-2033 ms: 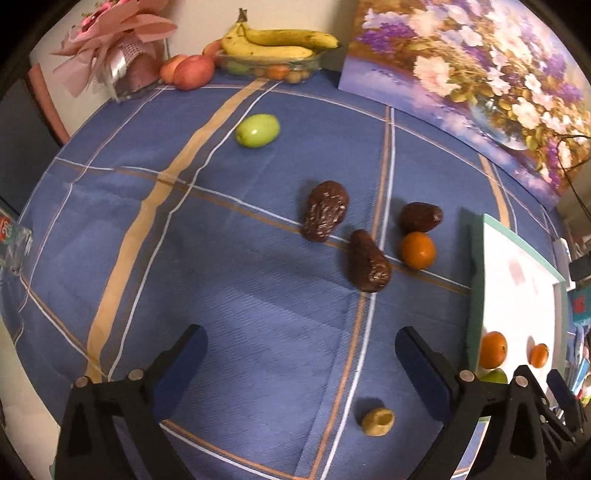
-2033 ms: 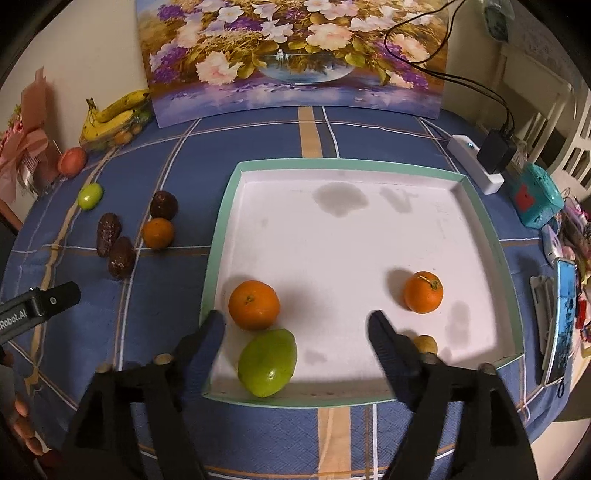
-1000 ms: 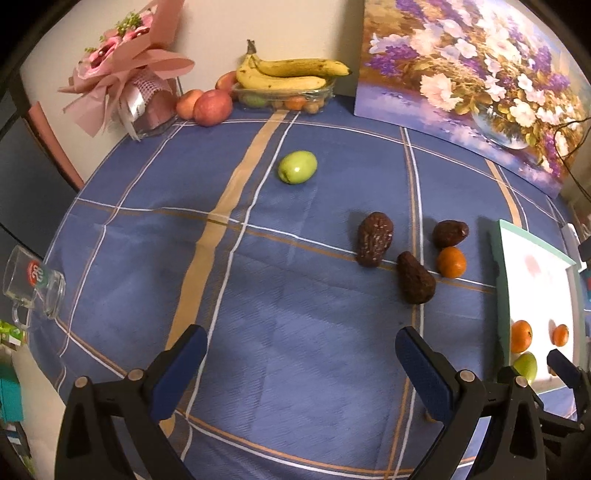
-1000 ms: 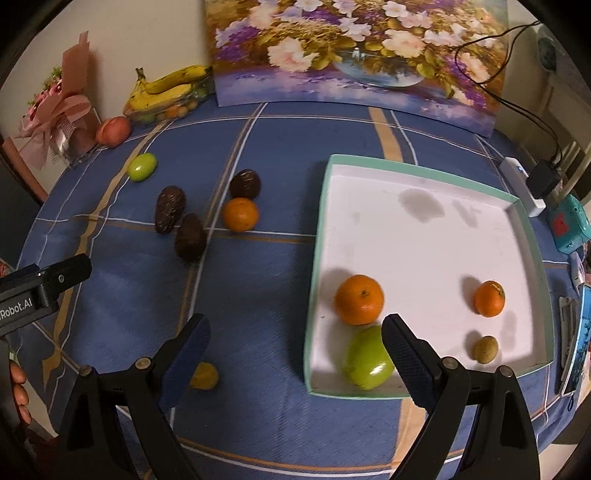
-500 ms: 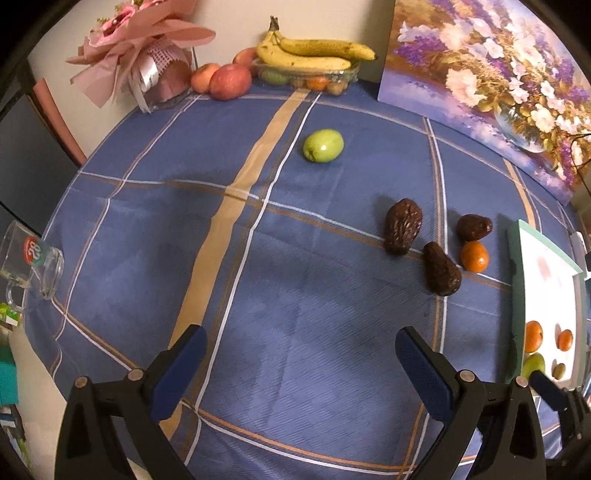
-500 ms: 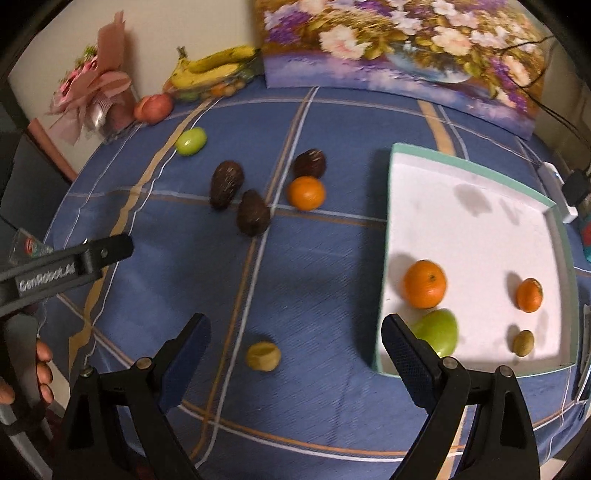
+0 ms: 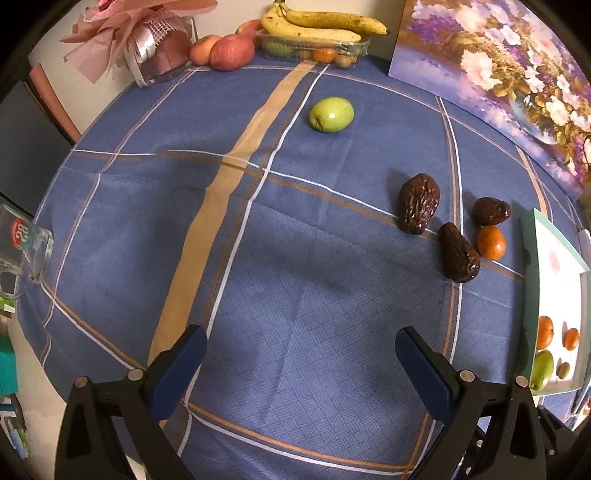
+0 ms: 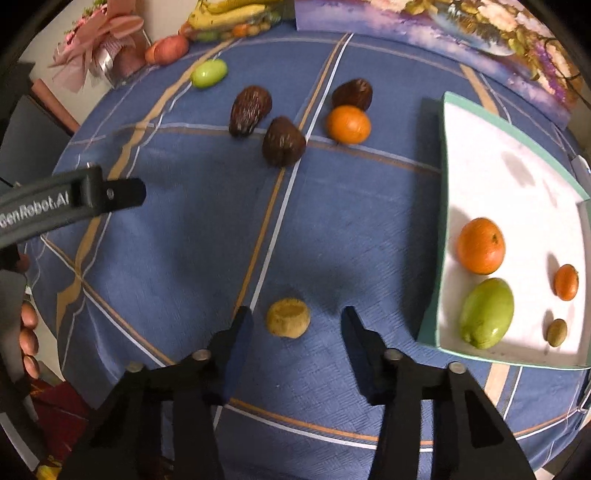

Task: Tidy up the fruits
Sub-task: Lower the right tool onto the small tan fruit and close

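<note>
Right gripper (image 8: 295,323) low over the blue plaid tablecloth (image 8: 207,258), angled down and forward. Fingers spread, nothing between them held; a small tan-brown fruit (image 8: 288,317) sits on the cloth in the gap between the fingertips, nearer the left finger, touching neither as far as can be seen.

Left gripper (image 7: 299,347) higher above the cloth, jaws wide apart and empty, only bare tablecloth (image 7: 295,295) between them. Its body also shows in the right wrist view at the left edge, with fingers of the person's left hand (image 8: 27,336) wrapped on the handle below it.

White tray with teal rim (image 8: 443,236) right of the right gripper. Inside: large orange (image 8: 480,245), green mango-like fruit (image 8: 487,314) just beside it, small orange (image 8: 566,282), small brown round fruit (image 8: 556,332) near the front wall.

Loose on the cloth, well beyond the right gripper: two dark wrinkled avocados (image 8: 250,110) (image 8: 283,142) close together, a rounder dark fruit (image 8: 352,93) touching or nearly touching an orange (image 8: 348,124), and a green fruit (image 8: 209,74) farther off.

Far edge of table: bananas on a clear fruit container (image 7: 321,27), two red apples (image 7: 232,51), pink wrapped bouquet (image 7: 136,33), flower painting (image 7: 498,74) leaning upright. Glass mug with red label (image 7: 26,251) lying at the table's left edge.
</note>
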